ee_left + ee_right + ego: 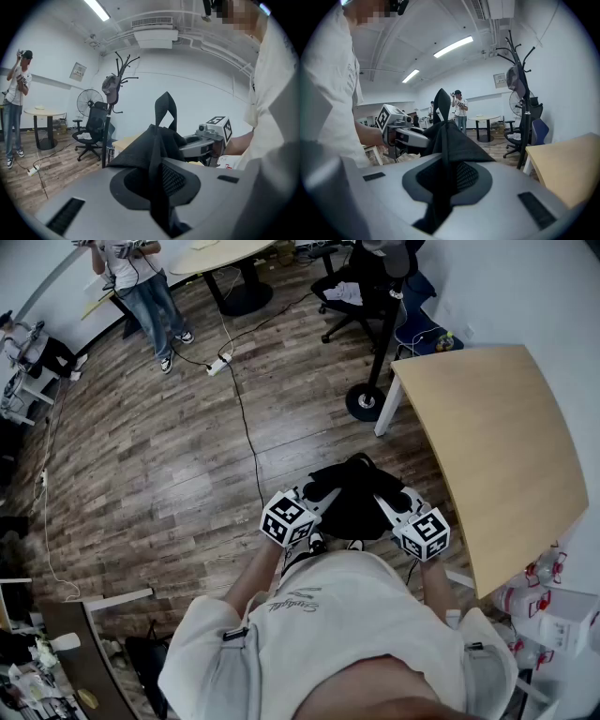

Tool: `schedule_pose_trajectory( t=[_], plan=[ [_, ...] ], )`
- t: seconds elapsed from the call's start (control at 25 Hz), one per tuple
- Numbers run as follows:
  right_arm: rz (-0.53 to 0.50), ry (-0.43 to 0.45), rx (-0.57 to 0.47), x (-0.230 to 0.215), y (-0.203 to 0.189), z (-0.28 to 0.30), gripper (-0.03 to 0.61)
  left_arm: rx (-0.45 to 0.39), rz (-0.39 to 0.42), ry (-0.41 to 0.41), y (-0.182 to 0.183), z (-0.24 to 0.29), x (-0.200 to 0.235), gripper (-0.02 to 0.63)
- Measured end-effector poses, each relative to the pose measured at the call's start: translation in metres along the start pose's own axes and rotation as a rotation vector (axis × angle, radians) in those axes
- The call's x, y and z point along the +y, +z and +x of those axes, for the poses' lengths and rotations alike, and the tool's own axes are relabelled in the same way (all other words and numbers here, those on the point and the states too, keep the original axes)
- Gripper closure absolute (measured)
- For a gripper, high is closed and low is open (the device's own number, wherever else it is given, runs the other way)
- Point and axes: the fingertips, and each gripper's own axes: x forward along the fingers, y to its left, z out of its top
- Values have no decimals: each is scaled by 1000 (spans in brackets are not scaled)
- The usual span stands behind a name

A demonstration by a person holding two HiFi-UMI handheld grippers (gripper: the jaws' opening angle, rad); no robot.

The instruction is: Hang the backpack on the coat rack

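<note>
The office had a wood-plank floor (pixel 169 456), with a curved wooden table (pixel 497 446) at the right. The coat rack (pixel 364 401) stood straight ahead of the person, beyond the black backpack (pixel 356 498), which was held clear of the floor in front of the torso, well apart from the rack. The left gripper (pixel 317 495) and right gripper (pixel 392 504) each had narrow jaws pinched on the backpack's fabric, one on either side. Its top loop (pixel 166 107) stood upright between them, below the rack's hooks. Neither hand looked nearer.
</note>
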Motion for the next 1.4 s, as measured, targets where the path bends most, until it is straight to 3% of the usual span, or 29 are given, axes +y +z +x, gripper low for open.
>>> schedule_pose_trajectory(
  t=[0.2,0.52,0.76,1.12,1.4],
  plan=[
    [-15,24,16,3,9,19,549,-27,-17,6,4,-13,14,568],
    [14,22,0,10,9,54,548,-25,20,0,-2,-27,47,568],
    [19,8,-2,-9,22,85,548,-28,3,15,11,-22,84,568],
    [58,44,-21,-113,48,132,549,23,-28,28,57,58,160,568],
    [32,47,-94,-193,82,153,548,18,21,21,110,116,206,568]
  ],
)
